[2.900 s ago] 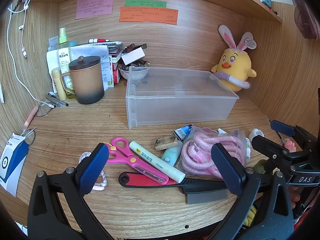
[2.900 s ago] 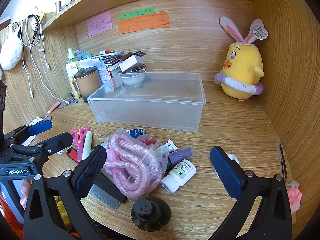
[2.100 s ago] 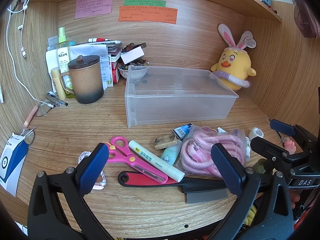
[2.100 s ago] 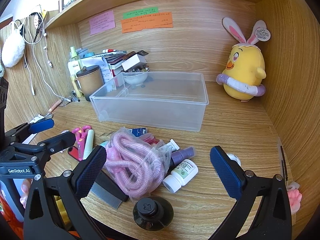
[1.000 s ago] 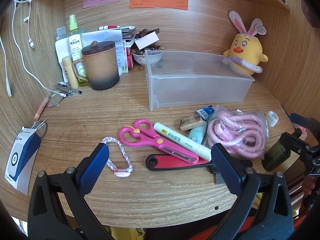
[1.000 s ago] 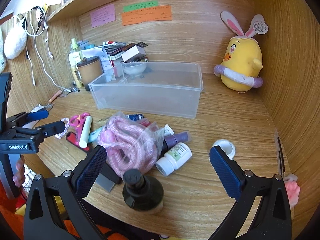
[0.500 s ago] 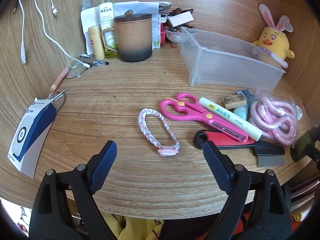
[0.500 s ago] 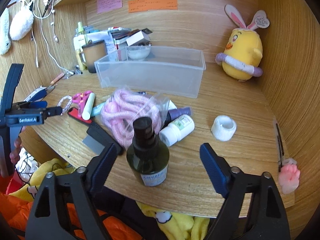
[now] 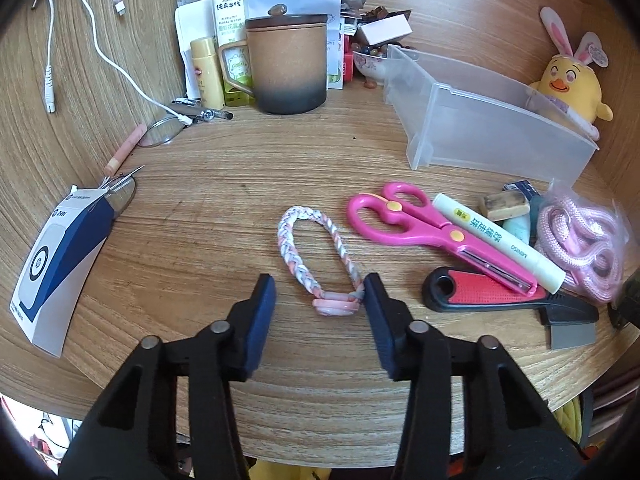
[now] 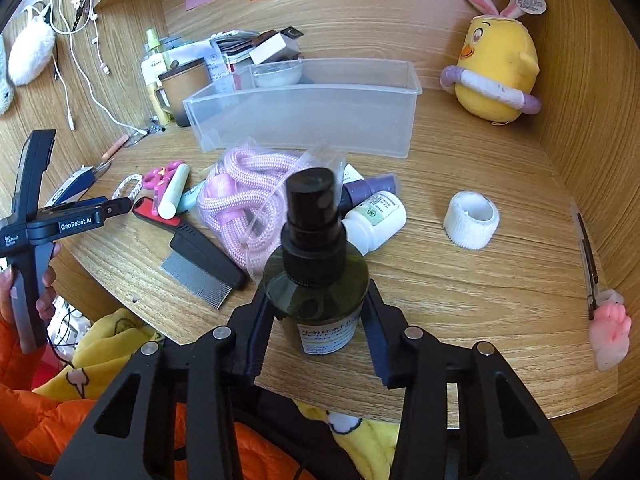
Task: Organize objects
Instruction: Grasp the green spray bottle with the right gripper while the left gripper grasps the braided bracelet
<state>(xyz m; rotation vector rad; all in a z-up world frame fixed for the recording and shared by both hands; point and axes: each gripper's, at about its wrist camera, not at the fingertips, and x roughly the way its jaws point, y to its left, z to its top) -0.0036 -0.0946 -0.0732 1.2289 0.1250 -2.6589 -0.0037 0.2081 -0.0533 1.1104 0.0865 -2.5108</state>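
Dark green glass spray bottle [image 10: 316, 280], round-shouldered with a black pump cap, stands upright near the wood-grain tabletop [image 10: 480, 292] edge, apparently clamped by the right hand-held gripper [image 10: 316, 320]. Left hand-held gripper [image 9: 316, 308], half open and empty, brackets the braided bracelet [image 9: 308, 248] clasp.

Bare desk [image 9: 208, 208] left of bracelet [image 9: 316, 252] — scissors [image 9: 420, 224], comb [image 9: 508, 300] crowd the right.

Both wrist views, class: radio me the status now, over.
Right gripper shut on dark spray bottle. Left gripper open, straddling braided bracelet clasp. Clear bin empty. Rope bag between bottle and bin.
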